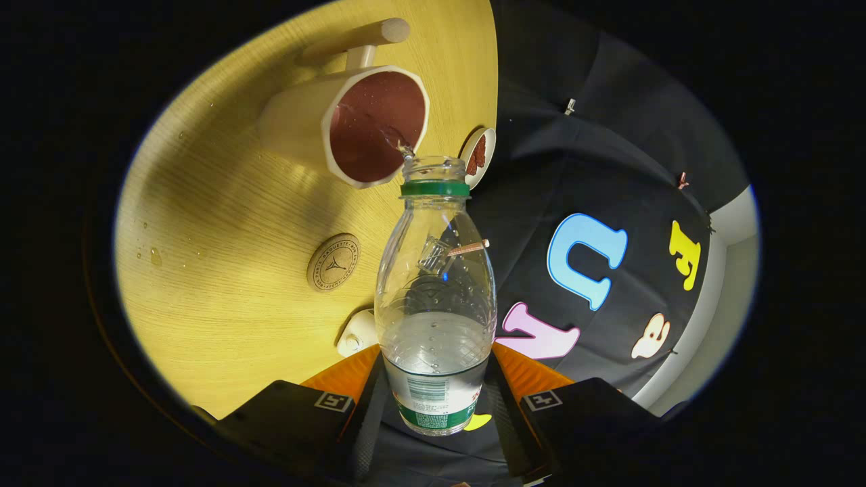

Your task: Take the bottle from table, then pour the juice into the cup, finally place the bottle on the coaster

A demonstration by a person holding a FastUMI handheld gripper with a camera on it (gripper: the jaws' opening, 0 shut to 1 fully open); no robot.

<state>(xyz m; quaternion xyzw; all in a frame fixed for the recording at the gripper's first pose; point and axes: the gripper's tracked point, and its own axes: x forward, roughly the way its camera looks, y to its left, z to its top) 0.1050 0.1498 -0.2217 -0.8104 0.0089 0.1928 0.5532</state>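
While tipped toward the cup (358, 128), hand-held gripper (436, 399) clamped on bottle (435, 297), liquid trickling in.

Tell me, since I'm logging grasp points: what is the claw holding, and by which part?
The claw holds the clear bottle by its lower, labelled body, one finger on each side; its open mouth is tipped to the cup.

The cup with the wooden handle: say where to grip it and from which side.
Grip the cup by its dowel-shaped handle, approaching from that far side with fingers across the bar. Its body is wide and its mouth holds liquid. The hand-held gripper is shut on the tilted bottle, pouring.
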